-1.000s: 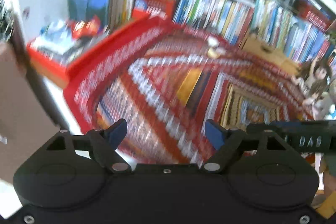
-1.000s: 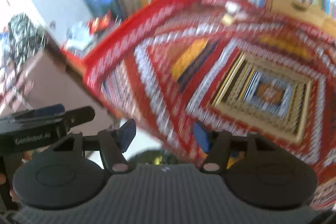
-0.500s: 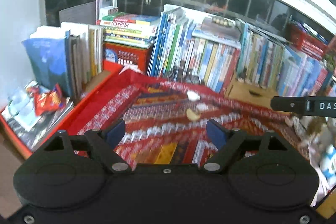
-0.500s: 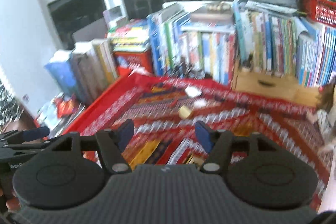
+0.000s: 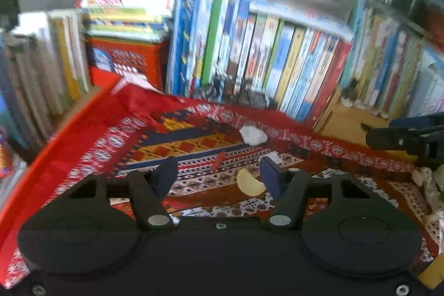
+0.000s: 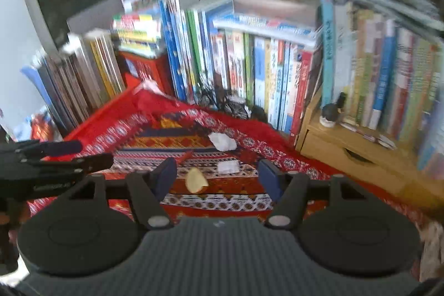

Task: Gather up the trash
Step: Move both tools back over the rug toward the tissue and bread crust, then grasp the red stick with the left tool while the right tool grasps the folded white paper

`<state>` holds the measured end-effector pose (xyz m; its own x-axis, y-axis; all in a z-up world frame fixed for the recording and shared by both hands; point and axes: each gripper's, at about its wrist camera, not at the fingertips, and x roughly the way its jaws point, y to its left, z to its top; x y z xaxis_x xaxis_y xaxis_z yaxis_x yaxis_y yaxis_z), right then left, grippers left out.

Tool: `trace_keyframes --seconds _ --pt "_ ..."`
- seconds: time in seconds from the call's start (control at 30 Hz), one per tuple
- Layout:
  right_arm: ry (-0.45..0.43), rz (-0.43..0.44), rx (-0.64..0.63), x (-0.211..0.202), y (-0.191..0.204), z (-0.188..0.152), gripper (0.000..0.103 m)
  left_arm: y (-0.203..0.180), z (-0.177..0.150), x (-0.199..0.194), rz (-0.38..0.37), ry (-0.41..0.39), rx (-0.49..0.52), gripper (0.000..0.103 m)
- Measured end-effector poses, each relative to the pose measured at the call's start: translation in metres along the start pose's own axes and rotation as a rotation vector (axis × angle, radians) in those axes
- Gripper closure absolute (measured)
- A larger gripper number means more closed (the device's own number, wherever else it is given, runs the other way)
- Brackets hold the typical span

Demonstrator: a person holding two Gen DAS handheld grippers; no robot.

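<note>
Trash lies on a red patterned cloth [image 5: 91,146]: a crumpled white paper [image 5: 253,135], a small white scrap [image 5: 273,157], a thin red wrapper bit [image 5: 219,158] and a pale yellow curved piece [image 5: 249,182]. My left gripper [image 5: 217,176] hovers just short of them, its jaws closing with nothing pressed between the pads. The right wrist view shows the same crumpled paper [image 6: 222,142], white scrap [image 6: 228,167], red bit [image 6: 184,157] and yellow piece [image 6: 196,181] ahead of my right gripper [image 6: 216,176], which is open and holds nothing. Each gripper shows at the edge of the other's view.
Upright books [image 5: 277,57] line the back, with more books [image 5: 55,60] along the left. A red printed box [image 5: 125,60] carries a stack of books. A wooden drawer unit [image 6: 347,154] stands at the right of the cloth [image 6: 111,129].
Both grippers have swept forward over the cloth, so the trash now lies close in front of the fingers. The left gripper's jaws have narrowed; the right gripper's look the same.
</note>
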<state>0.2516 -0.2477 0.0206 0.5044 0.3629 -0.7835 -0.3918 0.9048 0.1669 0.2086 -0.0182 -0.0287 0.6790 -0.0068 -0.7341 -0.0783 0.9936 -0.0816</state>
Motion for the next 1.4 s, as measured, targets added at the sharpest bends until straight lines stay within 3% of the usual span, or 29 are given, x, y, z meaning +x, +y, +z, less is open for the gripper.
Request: trace_keyframes --seconds 0.1,0.23,0.47,0.63,0.77,0.83,0.87,0.93,0.97,1.4 --pt "0.073 0.035 -0.064 0.042 -0.011 0.005 0.027 -0.007 0.005 0.048 0.009 0.060 0.037 0.055" --pt "0.203 0.067 -0.224 0.102 -0.013 0.015 0.027 -0.008 0.014 0.106 0.005 0.119 0.061 0.060" --pt "0.357 0.149 -0.165 0.186 -0.025 0.032 0.029 -0.002 0.019 0.180 -0.008 0.209 0.079 0.069" --pt "0.410 0.164 -0.191 0.218 -0.021 0.024 0.029 0.002 0.010 0.209 -0.045 0.274 0.086 0.074" --pt "0.427 0.167 -0.223 0.231 -0.011 0.016 0.030 -0.001 0.003 0.215 -0.054 0.261 0.101 0.082" --pt "0.438 0.163 -0.245 0.237 -0.006 0.010 0.032 -0.002 0.003 0.217 -0.054 0.266 0.109 0.092" --pt "0.440 0.162 -0.247 0.239 -0.004 0.009 0.036 -0.002 0.003 0.217 -0.056 0.269 0.107 0.093" --pt "0.448 0.161 -0.236 0.243 -0.003 0.006 0.056 -0.002 0.003 0.214 -0.065 0.268 0.103 0.093" --pt "0.444 0.160 -0.232 0.242 -0.002 0.005 0.058 -0.002 0.003 0.211 -0.066 0.263 0.108 0.093" --pt "0.365 0.189 -0.193 0.184 0.004 0.018 0.059 -0.015 0.009 0.146 -0.044 0.217 0.116 0.093"
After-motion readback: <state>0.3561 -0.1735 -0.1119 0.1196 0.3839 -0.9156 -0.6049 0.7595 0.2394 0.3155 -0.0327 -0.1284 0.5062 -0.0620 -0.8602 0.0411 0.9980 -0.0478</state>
